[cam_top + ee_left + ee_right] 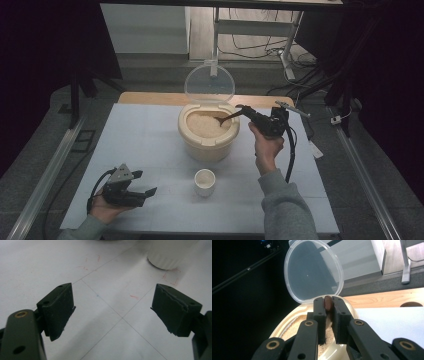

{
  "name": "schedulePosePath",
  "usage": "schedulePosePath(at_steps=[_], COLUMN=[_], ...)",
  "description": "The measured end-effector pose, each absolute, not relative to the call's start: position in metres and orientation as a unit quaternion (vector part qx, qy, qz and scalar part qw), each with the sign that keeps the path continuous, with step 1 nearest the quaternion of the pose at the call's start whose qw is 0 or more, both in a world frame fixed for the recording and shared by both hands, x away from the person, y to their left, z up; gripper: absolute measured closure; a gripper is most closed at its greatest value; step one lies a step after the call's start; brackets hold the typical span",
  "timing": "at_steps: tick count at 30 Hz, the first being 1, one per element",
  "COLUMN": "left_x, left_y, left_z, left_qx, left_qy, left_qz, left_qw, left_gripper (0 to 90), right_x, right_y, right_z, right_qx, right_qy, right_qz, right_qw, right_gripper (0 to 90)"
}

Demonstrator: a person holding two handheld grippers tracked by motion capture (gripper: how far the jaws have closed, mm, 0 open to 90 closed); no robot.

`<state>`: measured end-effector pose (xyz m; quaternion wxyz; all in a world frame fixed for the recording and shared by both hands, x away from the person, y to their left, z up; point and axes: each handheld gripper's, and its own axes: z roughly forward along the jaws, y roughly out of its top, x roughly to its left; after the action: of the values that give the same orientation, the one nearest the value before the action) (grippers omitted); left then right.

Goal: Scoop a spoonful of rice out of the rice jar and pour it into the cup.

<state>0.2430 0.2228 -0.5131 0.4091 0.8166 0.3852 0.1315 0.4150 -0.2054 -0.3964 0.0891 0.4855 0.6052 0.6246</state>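
right hand-held gripper (246,111) is clamped on a brown spoon (227,118), whose bowl dips into the rice in the cream container (208,140) — its clear lid (209,84) upright behind. a white cup (204,182) stands just before it. left hand-held gripper (145,194) rests low on the worktop (150,130), jaws wide and empty.

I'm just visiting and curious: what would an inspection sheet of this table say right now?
Surface: white table, faint grid lines and red marks.
Job's things: cream rice container, clear lid up; brown spoon dipped in the rice; small white cup in front.
Clutter: nothing seen.
Grippers: right gripper shut on the spoon handle; left gripper open, resting near the table edge.
Cables: black cable trails from right gripper.
Surroundings: dark room, floor wires, metal frame legs.
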Motion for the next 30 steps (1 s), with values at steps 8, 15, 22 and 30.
schedulePosePath(at_steps=[8, 15, 22, 30], left_x=[0.243, 0.243, 0.243, 0.243], left_y=[0.222, 0.221, 0.221, 0.221], left_z=[-0.513, -0.513, -0.513, -0.513], left_qx=[0.818, 0.818, 0.818, 0.820], left_qy=[0.384, 0.382, 0.382, 0.381], left_qz=[0.132, 0.132, 0.132, 0.133], left_qw=[0.408, 0.408, 0.408, 0.407], left_gripper=[17.6, 17.7, 17.7, 17.8], right_x=[0.418, 0.417, 0.418, 0.420], right_y=[-0.211, -0.211, -0.214, -0.222], right_z=[-0.403, -0.402, -0.404, -0.411], right_qx=[0.508, 0.514, 0.524, 0.554], right_qy=[0.581, 0.571, 0.561, 0.518], right_qz=[0.634, 0.638, 0.640, 0.651], right_qw=[0.059, 0.047, 0.030, -0.018], right_gripper=[82.1, 82.2, 82.2, 83.1])
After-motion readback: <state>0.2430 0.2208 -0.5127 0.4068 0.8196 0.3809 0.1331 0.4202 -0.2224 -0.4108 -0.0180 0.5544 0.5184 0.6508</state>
